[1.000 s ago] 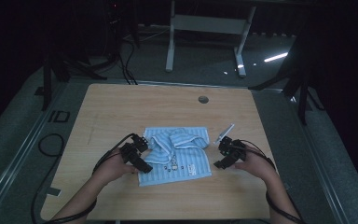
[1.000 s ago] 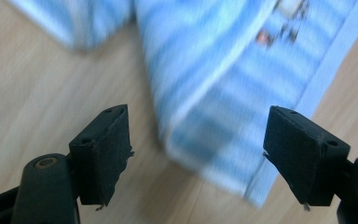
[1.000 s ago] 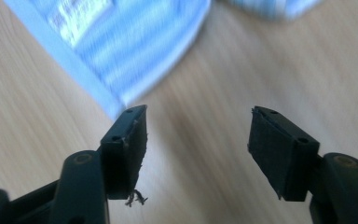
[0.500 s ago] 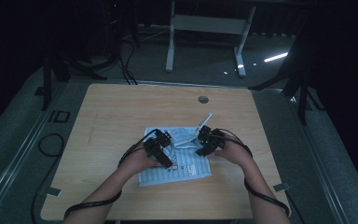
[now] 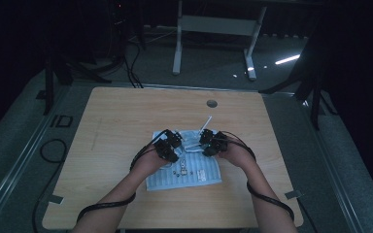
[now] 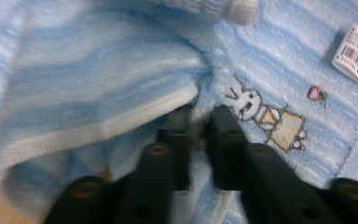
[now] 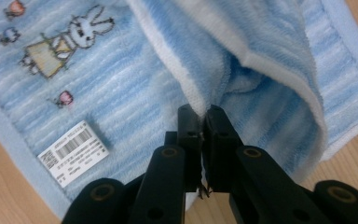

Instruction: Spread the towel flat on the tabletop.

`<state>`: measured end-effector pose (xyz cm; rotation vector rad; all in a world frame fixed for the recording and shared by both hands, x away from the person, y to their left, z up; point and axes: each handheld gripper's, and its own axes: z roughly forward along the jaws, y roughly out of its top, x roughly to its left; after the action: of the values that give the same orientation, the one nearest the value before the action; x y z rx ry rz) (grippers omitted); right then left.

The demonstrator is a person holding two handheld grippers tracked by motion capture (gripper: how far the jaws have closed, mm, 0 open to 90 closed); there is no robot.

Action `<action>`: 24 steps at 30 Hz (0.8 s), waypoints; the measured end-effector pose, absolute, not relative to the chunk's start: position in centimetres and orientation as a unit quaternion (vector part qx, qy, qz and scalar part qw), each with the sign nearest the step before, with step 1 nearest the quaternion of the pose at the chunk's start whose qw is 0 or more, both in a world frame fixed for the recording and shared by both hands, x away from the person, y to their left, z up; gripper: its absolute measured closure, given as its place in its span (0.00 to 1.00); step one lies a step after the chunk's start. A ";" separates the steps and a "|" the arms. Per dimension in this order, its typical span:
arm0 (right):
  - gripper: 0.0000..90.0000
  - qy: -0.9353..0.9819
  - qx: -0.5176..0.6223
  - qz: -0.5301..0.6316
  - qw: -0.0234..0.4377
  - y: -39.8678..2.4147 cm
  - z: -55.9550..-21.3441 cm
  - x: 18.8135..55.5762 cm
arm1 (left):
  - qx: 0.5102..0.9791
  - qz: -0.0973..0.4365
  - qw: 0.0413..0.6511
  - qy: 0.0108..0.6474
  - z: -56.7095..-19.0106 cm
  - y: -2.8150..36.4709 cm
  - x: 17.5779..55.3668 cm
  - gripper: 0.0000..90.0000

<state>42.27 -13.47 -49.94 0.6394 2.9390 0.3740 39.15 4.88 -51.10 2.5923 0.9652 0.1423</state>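
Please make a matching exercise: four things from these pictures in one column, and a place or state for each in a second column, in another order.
1. left gripper
2. barcode label
3. round hole
4. rabbit picture

a. in the wooden table, beyond the towel
b. white, near the towel's edge
c. stitched on the blue stripes
d. fingers shut on a towel fold

Pairs: 1-d, 2-b, 3-a, 4-c

Towel (image 5: pixel 194 170) on table (image 5: pixel 116 121), near front edge.

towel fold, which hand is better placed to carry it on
Neither clearly: both have just closed on the folded-over edge of the light blue striped terry towel. The left tool and right tool each pinch it, so probably both together.
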 end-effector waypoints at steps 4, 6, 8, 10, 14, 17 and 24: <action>0.97 0.966 0.209 0.134 0.064 -13.9 -49.0 41.8 | 0.914 0.064 0.200 0.346 -49.9 5.3 38.8 0.96; 0.97 0.966 0.209 0.136 0.067 -14.0 -48.8 41.6 | 0.914 0.070 0.206 0.343 -49.1 5.6 38.7 0.96; 0.97 0.964 0.210 0.144 0.078 -14.4 -48.1 41.3 | 0.910 0.074 0.215 0.347 -48.5 6.0 38.6 0.96; 0.97 0.963 0.210 0.150 0.082 -14.9 -47.6 41.1 | 0.907 0.079 0.220 0.350 -47.7 6.5 38.6 0.96; 0.97 0.957 0.215 0.171 0.089 -16.2 -46.4 40.5 | 0.898 0.092 0.232 0.363 -46.3 8.2 38.6 0.96; 0.97 0.953 0.220 0.182 0.100 -17.4 -45.3 40.0 | 0.891 0.104 0.237 0.373 -45.4 9.3 38.5 0.96; 0.97 0.936 0.238 0.226 0.126 -20.6 -42.8 38.5 | 0.878 0.122 0.247 0.392 -44.1 12.0 38.4 0.97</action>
<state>38.51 -20.63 -42.77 0.6925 2.7263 0.6593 38.35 11.99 -44.11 2.3940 1.0692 0.3335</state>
